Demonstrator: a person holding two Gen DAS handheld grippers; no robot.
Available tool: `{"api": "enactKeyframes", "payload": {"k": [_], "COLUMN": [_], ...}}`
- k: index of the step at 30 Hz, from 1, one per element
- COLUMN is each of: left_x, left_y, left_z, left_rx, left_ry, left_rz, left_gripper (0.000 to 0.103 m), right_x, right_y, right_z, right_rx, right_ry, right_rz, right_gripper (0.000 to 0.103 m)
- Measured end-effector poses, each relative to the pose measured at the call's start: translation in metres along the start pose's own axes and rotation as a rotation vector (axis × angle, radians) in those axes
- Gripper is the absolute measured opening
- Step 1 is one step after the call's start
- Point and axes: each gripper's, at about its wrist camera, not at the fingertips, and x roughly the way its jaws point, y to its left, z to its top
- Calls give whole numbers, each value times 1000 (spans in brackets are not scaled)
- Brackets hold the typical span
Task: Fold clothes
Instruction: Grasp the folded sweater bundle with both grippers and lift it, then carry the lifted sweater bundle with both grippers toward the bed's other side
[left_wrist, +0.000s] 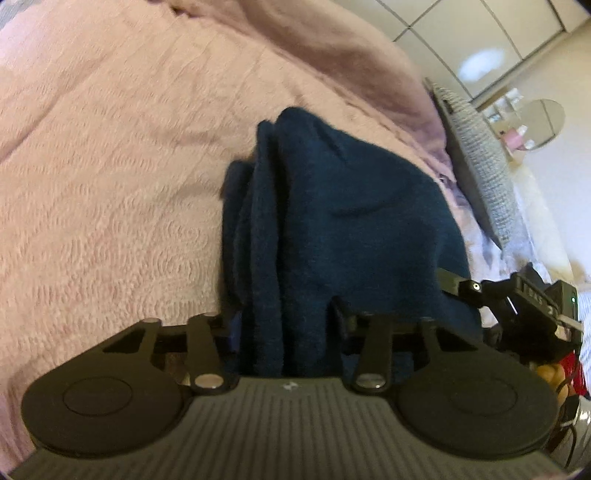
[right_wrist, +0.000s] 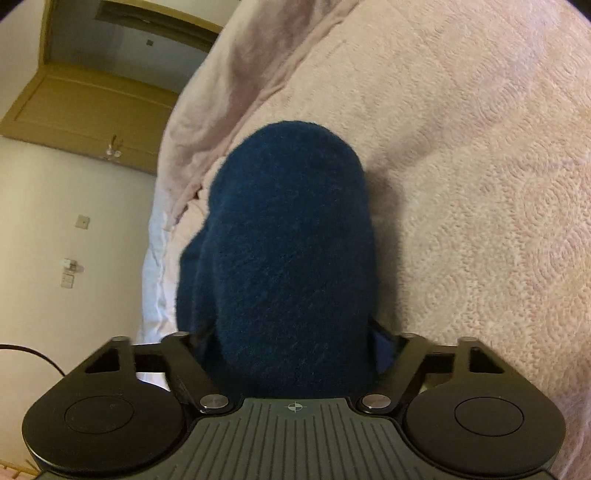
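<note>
Bed (left_wrist: 110, 184): covered by a pink textured bedspread (right_wrist: 480, 184), which fills most of both wrist views. It serves as the landmark for what follows.

Dark blue knit garment (left_wrist: 332, 221): lies bunched on the bedspread near the edge of the bed, folded into several thick layers. In the right wrist view it shows as a rounded hump (right_wrist: 291, 240) rising straight ahead of the camera.

Grey knit cushion (left_wrist: 476, 166): at the bed's far side beyond the garment, tilted on edge.

Wooden door (right_wrist: 92, 103): past the bed's edge in the right wrist view, standing open against a pale wall.

Round mirror (left_wrist: 543, 123): on the wall beyond the cushion, small and blurred.

Left gripper (left_wrist: 286, 325): at the near end of the garment. Jaws partly closed, with a bundle of the blue layers between them; the fabric fills the gap and appears pinched.

Right gripper (right_wrist: 291, 339): at the garment's other end, its body also visible in the left wrist view (left_wrist: 535, 302). Jaws fairly wide; the thick fold sits between them, but the tips are hidden by fabric, so whether they press on it cannot be told.
</note>
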Motion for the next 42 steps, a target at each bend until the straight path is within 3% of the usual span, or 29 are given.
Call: {"api": "enactKeyframes", "payload": {"k": [5,12,18,22,27,32,36,40,42], "left_x": [-23,-83,-152,-205,-290,-379,-435,-410,-374], "left_y": [2,5,46,91,173,243,289,343,379], "left_z": [7,37,69,98,158,247,315,347,351], "left_rx": [17,25,-7,-28,-33,69,155,199,189], "left_ry": [-42,-150,-254,-327,-409,-471,-507,-460,-404], "left_rz": [-48,-95,-109,-95,-69,24,105,140,140], "left_gripper": [21,21,21,21,21,22,22,23,24], "right_x": [-8,-1,31,77,169,291,385,478,517], "right_y": [23,92,171,244,332,419,463,443,421], "right_z": [-3,-2,-3,-11,-11,-14,-9,-7,-7], "right_rx": [-34,-49,-42,-68,-16,84,162,256,262], "right_ry": [-28,-38,-39,-11,4,2,9,21,21], "right_rz": [32,144,232,274,362,552,726,725,645], "right_gripper": [62,60,59,59,59,59,59,59,59]}}
